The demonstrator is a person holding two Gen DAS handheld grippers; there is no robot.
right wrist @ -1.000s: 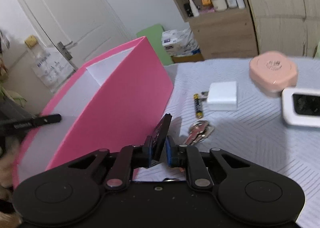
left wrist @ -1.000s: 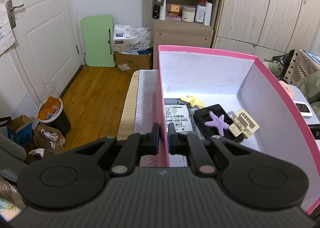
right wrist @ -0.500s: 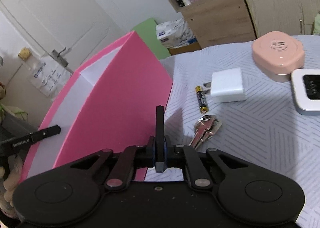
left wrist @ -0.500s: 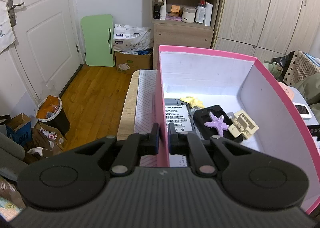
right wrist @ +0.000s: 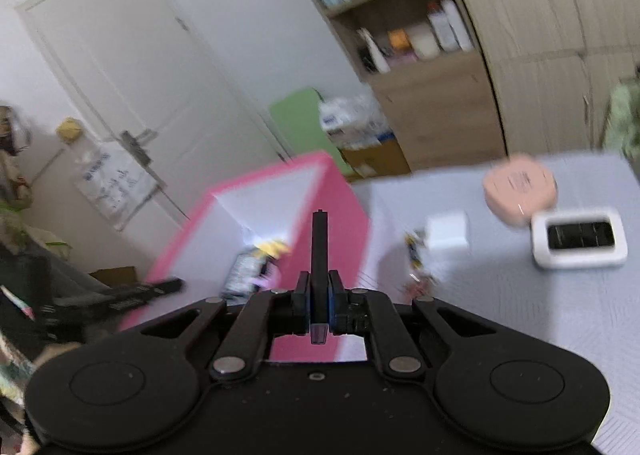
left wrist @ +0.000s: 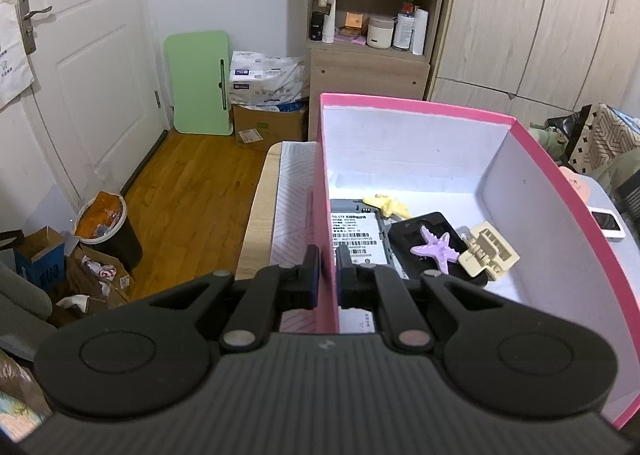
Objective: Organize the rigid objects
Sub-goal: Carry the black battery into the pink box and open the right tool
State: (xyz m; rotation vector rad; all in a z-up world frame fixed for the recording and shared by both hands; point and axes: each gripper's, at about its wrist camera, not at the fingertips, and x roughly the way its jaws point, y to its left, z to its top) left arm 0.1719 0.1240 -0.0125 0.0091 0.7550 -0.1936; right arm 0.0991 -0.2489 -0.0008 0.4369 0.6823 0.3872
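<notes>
Tongs gripping a pink box wall and a thin black slab.

Left tongs (left wrist: 327, 269) were clamped on the near wall of the pink box (left wrist: 404, 101), one pad outside, one inside; ahead of them in the box lay a grey labelled device (left wrist: 354, 233), a yellow piece (left wrist: 387, 205), a purple starfish (left wrist: 436, 249) on a black case (left wrist: 424, 225), and a beige clip (left wrist: 488, 253). Right tongs (right wrist: 319, 305) were pinched tight on a thin black slab (right wrist: 320, 251) standing edge-on, in front of the box's outer side. To their right on the tabletop (right wrist: 520, 315) sat a white charger (right wrist: 447, 233), blurred keys (right wrist: 420, 283), a pink round case (right wrist: 519, 187) and a white-framed device (right wrist: 579, 237).
</notes>
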